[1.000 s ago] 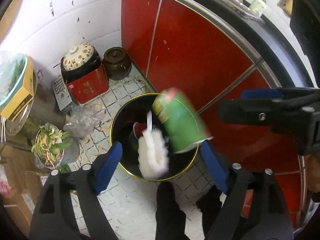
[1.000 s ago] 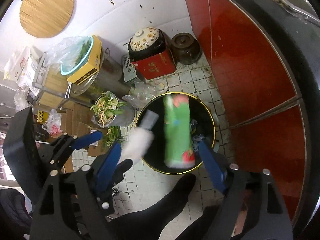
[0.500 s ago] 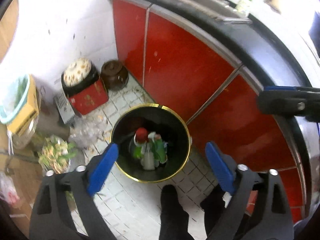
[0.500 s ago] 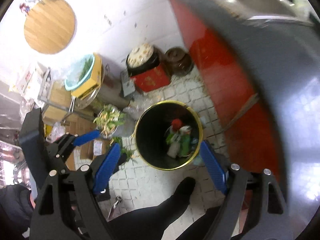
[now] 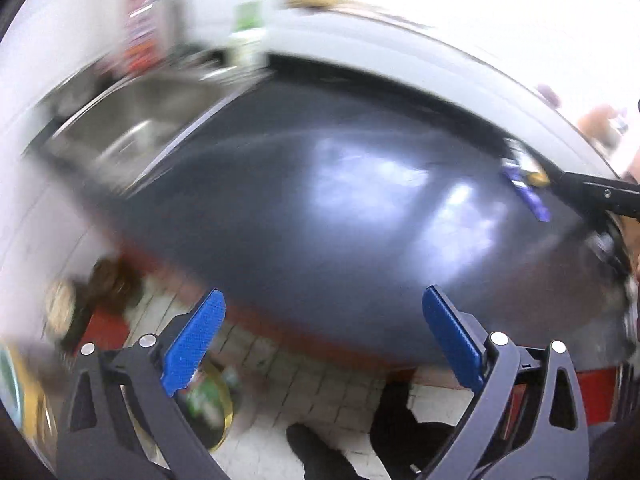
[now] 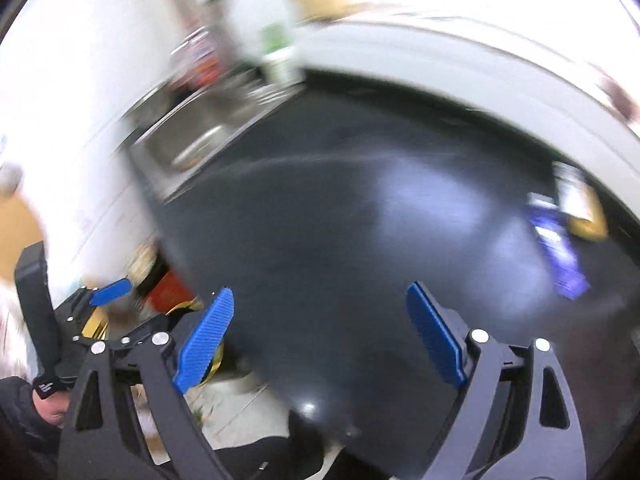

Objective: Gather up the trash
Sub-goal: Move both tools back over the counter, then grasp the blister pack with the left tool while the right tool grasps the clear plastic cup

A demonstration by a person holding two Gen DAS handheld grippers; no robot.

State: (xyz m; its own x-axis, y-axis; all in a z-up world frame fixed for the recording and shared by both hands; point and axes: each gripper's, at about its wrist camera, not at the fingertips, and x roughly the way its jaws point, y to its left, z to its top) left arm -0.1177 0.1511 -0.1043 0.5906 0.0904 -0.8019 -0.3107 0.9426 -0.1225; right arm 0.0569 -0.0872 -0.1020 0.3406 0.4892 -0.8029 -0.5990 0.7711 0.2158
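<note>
Both views are blurred by motion. My left gripper [image 5: 323, 294] hangs over the front edge of the dark countertop [image 5: 320, 200], its jaws opening with nothing between them. Over the same countertop [image 6: 340, 220], my right gripper [image 6: 320, 289] is likewise opening and empty. The black bin with a gold rim [image 5: 224, 412] stands on the floor at lower left, with green trash [image 5: 200, 396] inside. A blue wrapper [image 6: 556, 248] and a yellowish item [image 6: 584, 212] lie on the counter at the far right, and the wrapper [image 5: 524, 192] also shows in the left wrist view.
A steel sink [image 5: 132, 120] is set into the counter's left end, with a green-labelled bottle [image 5: 246, 36] behind it. Red cabinet fronts [image 5: 320, 340] run below the counter. Pots [image 5: 112, 280] stand on the tiled floor by the wall. The person's dark legs [image 5: 320, 452] are below.
The green package and white piece fell into the bin. Both grippers then rose and swung from above the bin to above the countertop, jaws wider apart.
</note>
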